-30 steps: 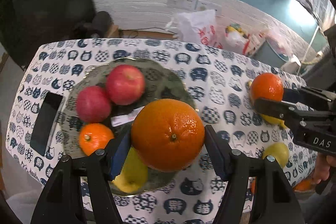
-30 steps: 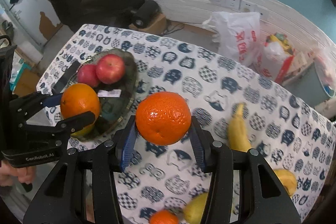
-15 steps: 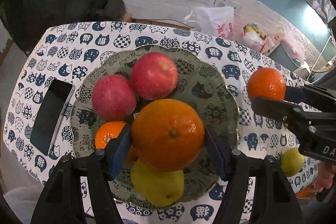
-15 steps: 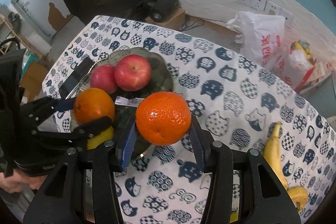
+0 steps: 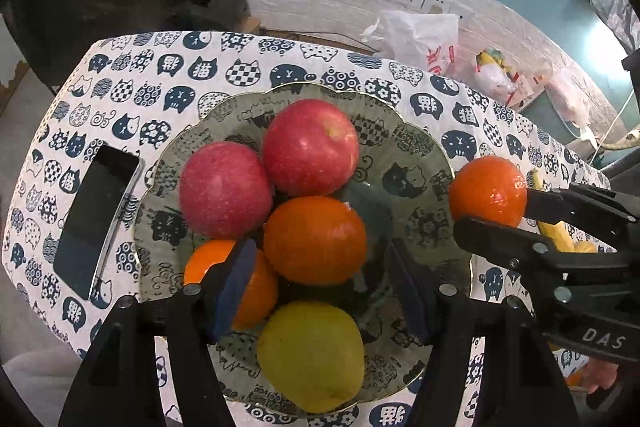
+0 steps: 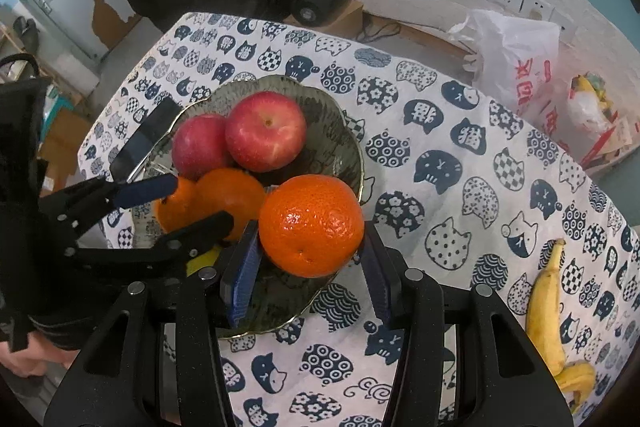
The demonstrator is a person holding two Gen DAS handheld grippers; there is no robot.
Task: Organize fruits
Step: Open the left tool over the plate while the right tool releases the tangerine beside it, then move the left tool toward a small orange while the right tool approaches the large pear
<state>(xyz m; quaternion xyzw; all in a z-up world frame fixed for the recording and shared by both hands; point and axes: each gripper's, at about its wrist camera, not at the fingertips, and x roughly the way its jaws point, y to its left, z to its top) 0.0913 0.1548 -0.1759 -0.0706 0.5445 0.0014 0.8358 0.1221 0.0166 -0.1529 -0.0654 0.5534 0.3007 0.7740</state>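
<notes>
Left wrist view, nearest the camera: the left gripper (image 5: 320,291) stood with its jaws spread wide over the plate (image 5: 416,131), and nothing was clamped between its blue pads (image 5: 234,285). A yellow-green fruit (image 5: 311,355) lay on the near part of the plate. Just beyond it, a large orange (image 5: 315,239) sat between the spread pads without visibly touching either, with a smaller orange (image 5: 224,283) partly hidden behind the left pad. Farther in lay two red apples (image 5: 268,167), touching each other and the large orange. A dark phone (image 5: 96,219) lay on the cat-print tablecloth (image 5: 132,87), just left of the plate.

Right wrist view: the right gripper (image 6: 311,267) was clamped on a second orange (image 6: 311,225) and held it above the plate's near right rim (how high above cannot be told). A banana (image 6: 546,311) lay well apart on the cloth at the right; a white plastic bag (image 6: 516,55) sat beyond the far edge of the table.

Step in hand, as a judgement: the left side looked to have finished setting down its orange, and the right side was bringing its fruit in. The next move calls for the left gripper to lift clear without nudging the pile, and for the right gripper to lower its orange into the bare right part of the plate before its jaws part, since round fruit may roll.
</notes>
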